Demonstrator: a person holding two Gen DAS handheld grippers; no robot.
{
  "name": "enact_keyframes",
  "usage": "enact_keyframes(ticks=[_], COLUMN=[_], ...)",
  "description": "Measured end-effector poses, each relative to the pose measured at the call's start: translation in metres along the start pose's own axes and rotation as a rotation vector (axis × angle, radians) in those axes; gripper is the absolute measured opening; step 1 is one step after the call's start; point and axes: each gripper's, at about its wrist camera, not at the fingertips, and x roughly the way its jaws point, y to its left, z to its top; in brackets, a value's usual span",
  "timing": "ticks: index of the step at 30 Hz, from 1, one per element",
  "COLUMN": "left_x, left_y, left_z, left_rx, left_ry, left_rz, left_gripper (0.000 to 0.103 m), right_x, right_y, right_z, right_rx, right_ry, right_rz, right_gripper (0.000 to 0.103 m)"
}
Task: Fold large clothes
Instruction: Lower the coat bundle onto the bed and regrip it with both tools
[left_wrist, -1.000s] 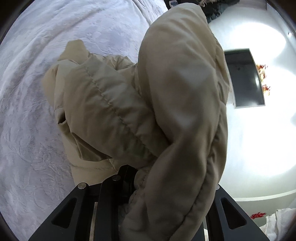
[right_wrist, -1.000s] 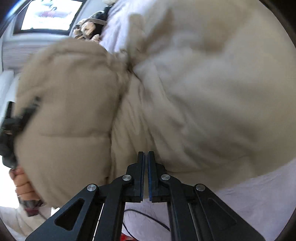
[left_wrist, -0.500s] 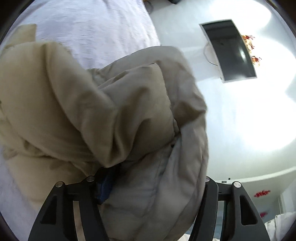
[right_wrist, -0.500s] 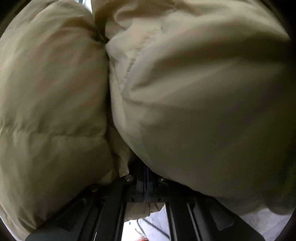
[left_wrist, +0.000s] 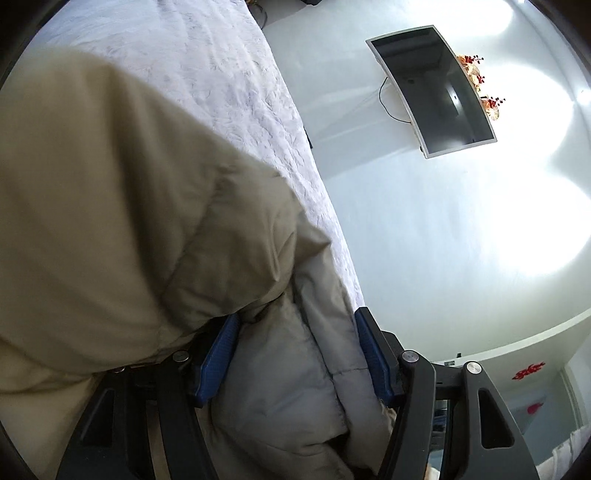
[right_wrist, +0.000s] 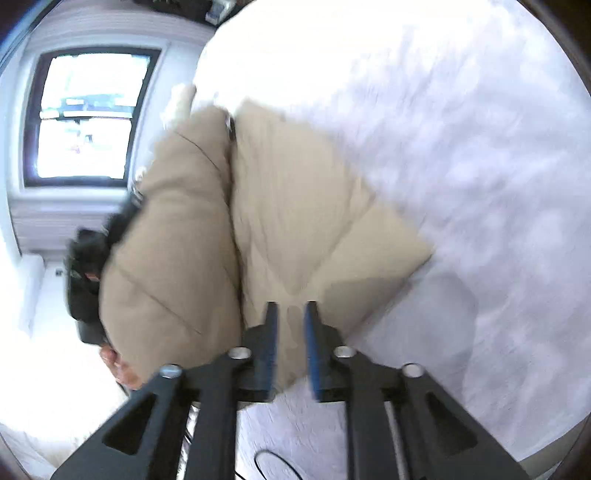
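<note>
The left gripper's (left_wrist: 295, 354) jaws stand wide apart with a thick grey-lined fold of the beige puffer jacket (left_wrist: 122, 229) lying between the blue pads (left_wrist: 218, 354); whether the pads press on the cloth or merely flank it cannot be told. The gripper points down at a slant along the edge of the bed (left_wrist: 236, 85), and the jacket bulges up over its left finger and fills the left half of the view. The right gripper's (right_wrist: 291, 343) jaws are opening, with a narrow gap between them; the jacket's (right_wrist: 280, 206) near edge shows through that gap, but the pads do not touch it. This gripper also tilts down, toward the jacket, which lies bunched on the white bed (right_wrist: 480, 184). At the jacket's left side, a hand (right_wrist: 118, 363) shows beneath a black device. Beyond the bed, a dark screen (left_wrist: 436, 88) hangs on the white wall, and a window (right_wrist: 85, 114) shows in the right wrist view.
</note>
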Motion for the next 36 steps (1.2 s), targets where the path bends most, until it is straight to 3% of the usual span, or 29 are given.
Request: enact_keyframes(ticks=[6,9,12,14,17,19,21,24,26,28,30,33,36], left_x=[0.004,0.022,0.030,0.034,0.030,0.014,-0.007,-0.053,-0.090,-0.119,-0.144,-0.157,-0.151], left_y=[0.003,0.009,0.020,0.022,0.022,0.022,0.012,-0.004,-0.001,0.014,0.048,0.097,0.132], left_z=[0.022,0.037,0.041,0.043,0.044,0.038,0.034,0.024,0.012,-0.001,-0.016,-0.036,-0.048], left_rx=[0.005,-0.010,-0.003,0.008,0.014,0.019,0.063,0.154,0.180,0.162,0.067,-0.076,-0.186], left_ry=[0.007,0.016,0.023,0.032,0.026,0.013,-0.019,-0.091,-0.148,-0.186,-0.197,-0.191,-0.191], left_rz=[0.013,0.008,0.012,0.026,0.047,0.050,0.060,0.143,0.241,0.324,0.381,0.352,0.252], left_gripper=[0.064,0.064,0.064,0.064,0.064,0.064,0.064,0.064,0.064,0.064,0.064,0.064,0.064], right_x=[-0.021,-0.013,0.012,0.021,0.055,0.080,0.094,0.100,0.101,0.107,0.109,0.099,0.096], right_y=[0.042,0.091,0.123,0.119,0.111,0.096,0.082,0.071,0.069,0.072,0.072,0.063,0.050], right_z=[0.011,0.001,-0.023,-0.025,-0.014,-0.012,-0.014,-0.013,-0.015,-0.004,-0.004,-0.009,0.000], right_rx=[-0.086,-0.193,-0.268,-0.277,-0.253,-0.250,-0.249,-0.249,-0.223,-0.218,-0.218,-0.216,-0.217], right_ry=[-0.063,-0.034,0.025,0.041,0.052,0.077,0.100,0.100,0.102,0.100,0.106,0.113,0.123], right_rz=[0.158,0.266,0.291,0.236,0.067,-0.059,-0.106,-0.111,-0.094,-0.090,-0.082,-0.070,-0.064], right_gripper=[0.040,0.040,0.037,0.036,0.031,0.029,0.027,0.027,0.027,0.026,0.026,0.026,0.026])
